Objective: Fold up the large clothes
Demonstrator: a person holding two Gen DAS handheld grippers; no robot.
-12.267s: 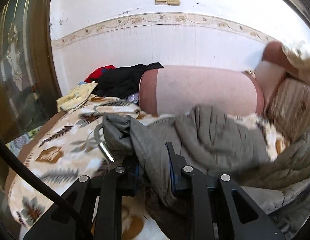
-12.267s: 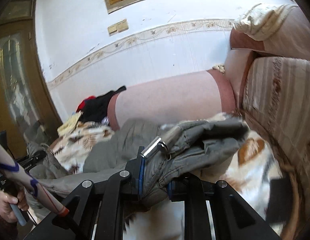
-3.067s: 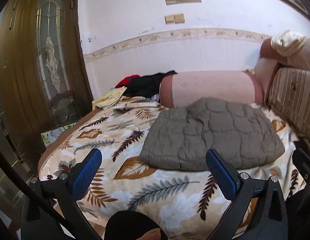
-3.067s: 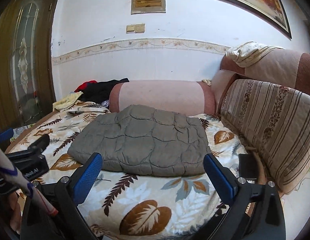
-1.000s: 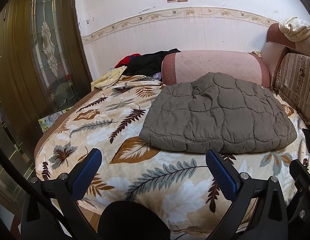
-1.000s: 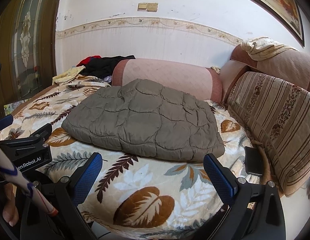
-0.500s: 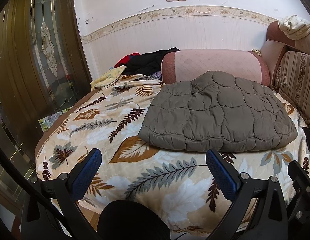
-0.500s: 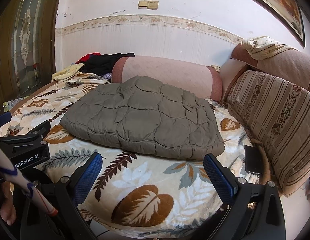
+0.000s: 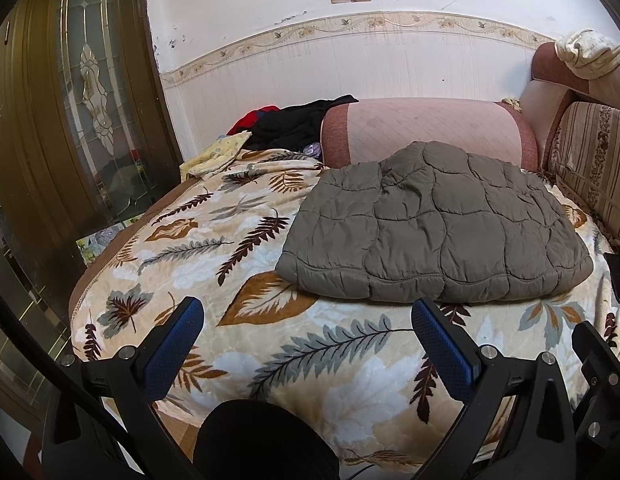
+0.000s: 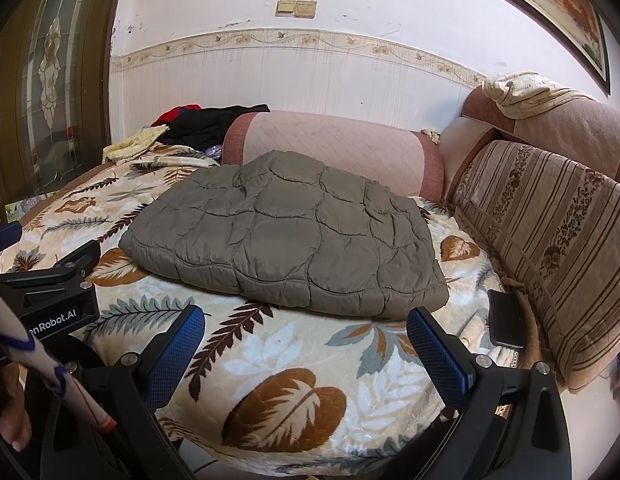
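Note:
A grey quilted jacket (image 9: 434,228) lies folded into a flat rectangle on the leaf-print blanket (image 9: 213,240), just in front of a pink bolster. It also shows in the right wrist view (image 10: 293,236). My left gripper (image 9: 305,316) is open and empty, held back from the bed's near edge. My right gripper (image 10: 305,324) is open and empty too, short of the jacket's near hem. The left gripper's body (image 10: 53,280) shows at the left of the right wrist view.
A pink bolster (image 9: 426,128) lies behind the jacket. Dark, red and yellow clothes (image 9: 293,124) are piled at the far left corner. A striped sofa back (image 10: 550,240) runs along the right. A black phone (image 10: 506,320) lies at the blanket's right edge. A wooden glazed door (image 9: 89,100) stands left.
12 s ago both grippers were shut on the jacket; since 3 s ago it lies folded and both are open. In the last second only a small shift of view.

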